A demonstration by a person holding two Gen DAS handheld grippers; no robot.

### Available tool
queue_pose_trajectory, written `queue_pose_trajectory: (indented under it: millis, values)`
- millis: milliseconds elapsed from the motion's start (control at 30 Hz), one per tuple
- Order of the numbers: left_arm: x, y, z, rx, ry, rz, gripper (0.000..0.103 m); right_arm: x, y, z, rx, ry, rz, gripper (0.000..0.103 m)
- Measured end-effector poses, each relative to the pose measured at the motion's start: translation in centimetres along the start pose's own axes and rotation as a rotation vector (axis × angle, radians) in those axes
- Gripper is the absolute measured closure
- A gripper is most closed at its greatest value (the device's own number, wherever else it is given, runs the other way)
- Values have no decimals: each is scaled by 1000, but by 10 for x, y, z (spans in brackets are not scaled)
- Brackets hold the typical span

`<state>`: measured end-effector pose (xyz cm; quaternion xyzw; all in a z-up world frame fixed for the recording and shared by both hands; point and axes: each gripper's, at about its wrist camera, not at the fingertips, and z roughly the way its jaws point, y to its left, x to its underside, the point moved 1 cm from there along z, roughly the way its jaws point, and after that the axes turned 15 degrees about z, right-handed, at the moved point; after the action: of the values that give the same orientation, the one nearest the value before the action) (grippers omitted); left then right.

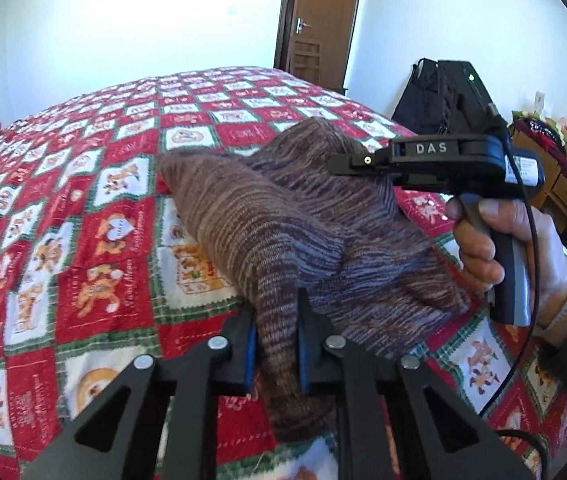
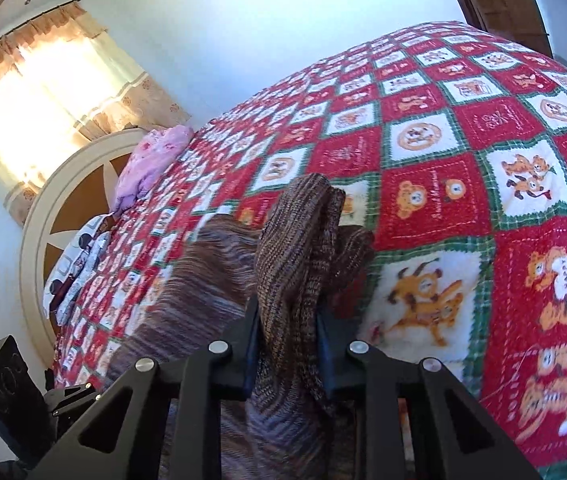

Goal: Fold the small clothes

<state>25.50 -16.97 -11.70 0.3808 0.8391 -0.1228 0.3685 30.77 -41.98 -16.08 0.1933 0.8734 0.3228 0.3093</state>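
A small brown and blue striped knit garment [image 1: 283, 216] is held up over the red patterned bedspread [image 1: 83, 200]. My left gripper [image 1: 277, 320] is shut on its near edge, the cloth pinched between the blue pads. My right gripper [image 2: 287, 332] is shut on another bunched part of the same knit garment [image 2: 299, 240], which stands up between its fingers. In the left wrist view the right gripper's body [image 1: 435, 160] and the hand holding it sit to the right, above the garment. The far part of the garment drapes onto the bed.
The bed's quilt [image 2: 463, 160] has red, white and green squares with animal prints. A pink pillow [image 2: 151, 160] and round headboard [image 2: 63, 200] lie at the bed's head. A door [image 1: 315, 12], a black bag [image 1: 423, 96] and a wooden dresser [image 1: 563, 184] stand beyond the bed.
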Motion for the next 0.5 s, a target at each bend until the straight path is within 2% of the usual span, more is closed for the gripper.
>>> queue_pose_trajectory:
  millis: [267,500]
  values:
    - [13,7,-43,-63,-25,3,88,26,32,0,-25,28,-12,79]
    - [34,26,-78,-112,-29,-34,89,51,60,5,-92,55,2,80]
